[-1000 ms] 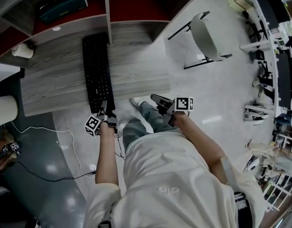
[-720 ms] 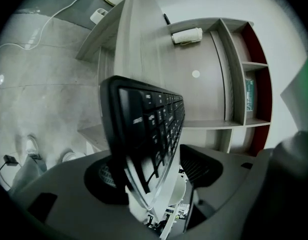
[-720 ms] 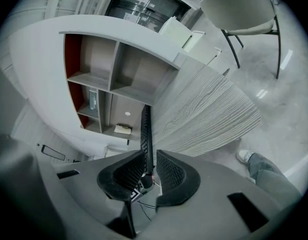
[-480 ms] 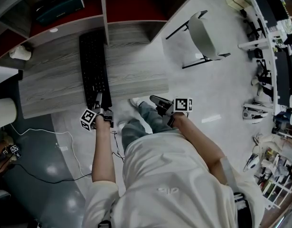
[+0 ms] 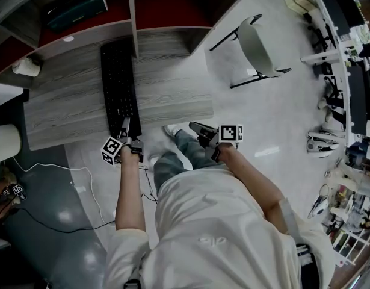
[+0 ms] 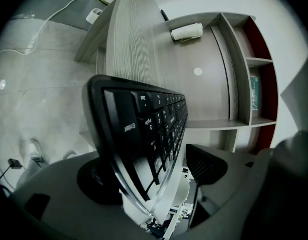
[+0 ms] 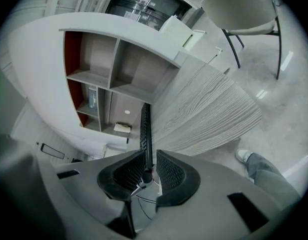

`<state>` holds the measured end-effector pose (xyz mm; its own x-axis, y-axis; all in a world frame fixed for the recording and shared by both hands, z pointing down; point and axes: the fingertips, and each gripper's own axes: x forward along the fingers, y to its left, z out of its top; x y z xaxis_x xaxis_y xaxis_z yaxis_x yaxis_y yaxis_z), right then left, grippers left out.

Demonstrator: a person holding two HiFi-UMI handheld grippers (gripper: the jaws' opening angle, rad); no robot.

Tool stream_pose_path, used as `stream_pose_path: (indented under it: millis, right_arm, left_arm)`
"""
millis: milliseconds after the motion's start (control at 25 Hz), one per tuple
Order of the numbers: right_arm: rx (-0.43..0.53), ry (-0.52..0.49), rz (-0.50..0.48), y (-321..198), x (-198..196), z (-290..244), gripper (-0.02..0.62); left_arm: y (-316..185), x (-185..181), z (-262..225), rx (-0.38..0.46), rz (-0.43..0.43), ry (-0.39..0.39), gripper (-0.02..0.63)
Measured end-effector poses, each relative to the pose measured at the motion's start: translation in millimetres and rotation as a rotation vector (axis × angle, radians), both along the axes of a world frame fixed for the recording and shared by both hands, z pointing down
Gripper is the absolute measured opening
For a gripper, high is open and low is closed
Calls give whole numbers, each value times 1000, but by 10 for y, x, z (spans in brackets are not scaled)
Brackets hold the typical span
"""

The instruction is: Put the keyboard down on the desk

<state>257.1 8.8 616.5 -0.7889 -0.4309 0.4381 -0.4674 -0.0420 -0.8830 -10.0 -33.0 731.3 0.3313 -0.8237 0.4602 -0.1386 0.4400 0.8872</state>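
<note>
The person wears a cream short-sleeved shirt, grey-blue trousers and a white shoe. The left gripper and right gripper each carry a cube of black-and-white square markers. Their housings appear grey.

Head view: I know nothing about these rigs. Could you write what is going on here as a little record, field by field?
keyboard: black, stretched lengthwise over the desk, near end past the front edge
desk: grey wood grain, with shelves behind
left gripper: fingers clamped on the keyboard's near end
right gripper: holds nothing, fingers slightly apart, off the desk above the person's leg
chair: pale, on the floor to the right of the desk
task state: keyboard not yet released
</note>
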Motion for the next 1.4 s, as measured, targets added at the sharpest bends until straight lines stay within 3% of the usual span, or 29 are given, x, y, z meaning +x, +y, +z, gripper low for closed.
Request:
stream_pose_path:
  millis: [200, 360, 640, 720, 840, 920, 1120, 1400]
  right_arm:
    - [-54, -8, 12, 23, -78, -64, 97]
    - [24, -20, -57, -85, -227, -152, 95]
    - [73, -64, -180, -183, -705, -388, 80]
    - [110, -95, -228, -210, -910, -512, 75]
    - [144, -110, -291, -200, -1170, -660, 63]
    - [169, -120, -343, -154, -1337, -784, 55]
    - [297, -135, -497, -40, -1775, -1201, 41]
    - [554, -129, -728, 232, -2270, -1851, 34]
  left_arm:
    - [271, -27, -45, -3, 18, -35, 390]
    - [521, -110, -154, -4, 6, -47, 388]
    - [911, -393, -541, 44, -30, -98, 366]
    - [1007, -489, -698, 64, -32, -154, 285]
    - [1163, -615, -964, 87, -36, -262, 101]
    - [1256, -671, -1198, 127, -45, -318, 34]
    - [1422, -811, -1847, 238, -63, -444, 17]
    - [1792, -953, -2611, 279, -13, -764, 17]
